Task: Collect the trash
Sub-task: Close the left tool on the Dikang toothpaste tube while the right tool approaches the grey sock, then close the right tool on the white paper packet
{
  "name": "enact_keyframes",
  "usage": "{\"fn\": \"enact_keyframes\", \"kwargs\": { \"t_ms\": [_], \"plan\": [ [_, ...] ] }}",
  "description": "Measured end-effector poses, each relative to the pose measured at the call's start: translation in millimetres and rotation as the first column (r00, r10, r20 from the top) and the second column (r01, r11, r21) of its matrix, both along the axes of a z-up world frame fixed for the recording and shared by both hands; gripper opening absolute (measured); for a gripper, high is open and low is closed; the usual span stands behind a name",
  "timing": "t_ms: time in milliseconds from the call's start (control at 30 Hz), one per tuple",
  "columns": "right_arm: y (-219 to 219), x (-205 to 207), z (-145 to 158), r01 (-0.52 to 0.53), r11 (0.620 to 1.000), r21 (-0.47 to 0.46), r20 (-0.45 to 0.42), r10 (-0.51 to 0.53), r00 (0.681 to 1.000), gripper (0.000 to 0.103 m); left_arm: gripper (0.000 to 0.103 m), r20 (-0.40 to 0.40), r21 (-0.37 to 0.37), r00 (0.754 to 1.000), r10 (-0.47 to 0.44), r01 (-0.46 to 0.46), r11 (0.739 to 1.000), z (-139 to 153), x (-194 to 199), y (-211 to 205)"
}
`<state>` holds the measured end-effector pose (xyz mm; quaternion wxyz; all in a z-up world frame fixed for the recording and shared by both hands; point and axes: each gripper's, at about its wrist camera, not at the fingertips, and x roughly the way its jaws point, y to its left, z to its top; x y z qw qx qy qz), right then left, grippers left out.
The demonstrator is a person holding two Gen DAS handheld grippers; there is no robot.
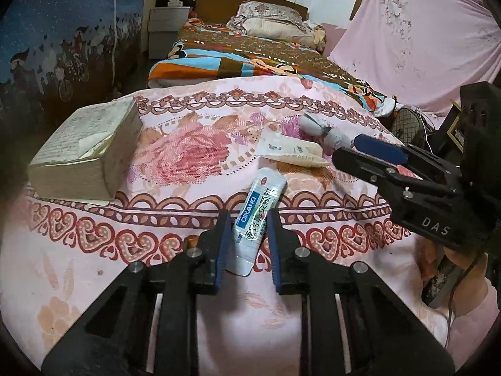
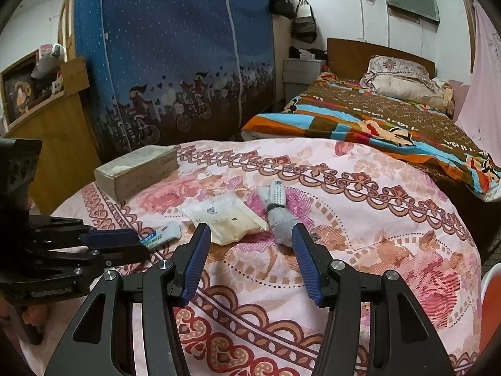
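A white and blue sachet wrapper (image 1: 257, 216) lies on the pink floral quilt (image 1: 188, 144). My left gripper (image 1: 247, 219) straddles the sachet, one finger on each side with a small gap; it is open. The sachet also shows in the right wrist view (image 2: 162, 233), between the left gripper's fingers (image 2: 109, 238). A flat cream packet (image 2: 224, 219) and a rolled grey paper bundle (image 2: 278, 216) lie just ahead of my right gripper (image 2: 249, 235), which is wide open and empty above the quilt. The packet (image 1: 288, 152) and the bundle (image 1: 325, 130) also show in the left wrist view, beside my right gripper (image 1: 347, 147).
A thick old book (image 1: 84, 153) lies at the quilt's left side. Beyond is a bed with a patterned blanket (image 2: 391, 119) and pillows. A blue fabric wardrobe (image 2: 175, 56) and a wooden cabinet (image 2: 53, 134) stand left. A pink sheet (image 1: 416, 40) hangs on the right.
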<state>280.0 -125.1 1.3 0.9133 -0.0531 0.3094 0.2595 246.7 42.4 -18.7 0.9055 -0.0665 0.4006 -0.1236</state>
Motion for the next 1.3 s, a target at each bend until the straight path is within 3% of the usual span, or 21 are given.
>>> {"fn": "enact_keyframes", "kwargs": {
  "t_ms": [333,500,633,800,1100,1300],
  "plan": [
    [21.0,14.4,-4.1,-0.077,0.996,-0.046,-0.076,0.073,0.994,0.053,0.005,-0.01,-0.119,0.997,0.082,-0.083,0.989,-5.0,-0.9,23.9],
    [37.7,23.6,-5.5,-0.099,0.99,-0.101,-0.082,0.091,0.992,0.053,0.005,-0.011,-0.132,0.995,0.097,-0.097,0.987,-5.7,-0.9,24.3],
    [45.2,39.1,-17.4,-0.105,0.986,-0.13,-0.147,0.085,0.986,0.054,0.005,-0.014,-0.146,0.995,0.099,-0.1,0.984,-6.8,-0.4,26.7],
    [40.9,38.3,-19.1,-0.102,0.988,-0.117,-0.155,0.083,0.984,0.054,0.005,-0.015,-0.158,0.995,0.099,-0.1,0.982,-7.9,-0.5,29.1],
    [28.5,37.5,-14.2,-0.072,0.996,-0.048,-0.142,0.064,0.988,0.028,0.005,-0.012,-0.159,0.995,0.102,-0.103,0.982,-8.1,-1.0,29.8],
    [17.4,21.5,-3.6,-0.076,0.997,0.021,-0.1,0.078,0.992,0.026,0.005,-0.011,-0.173,0.995,0.102,-0.102,0.98,-8.2,-1.5,31.9]
  ]
}}
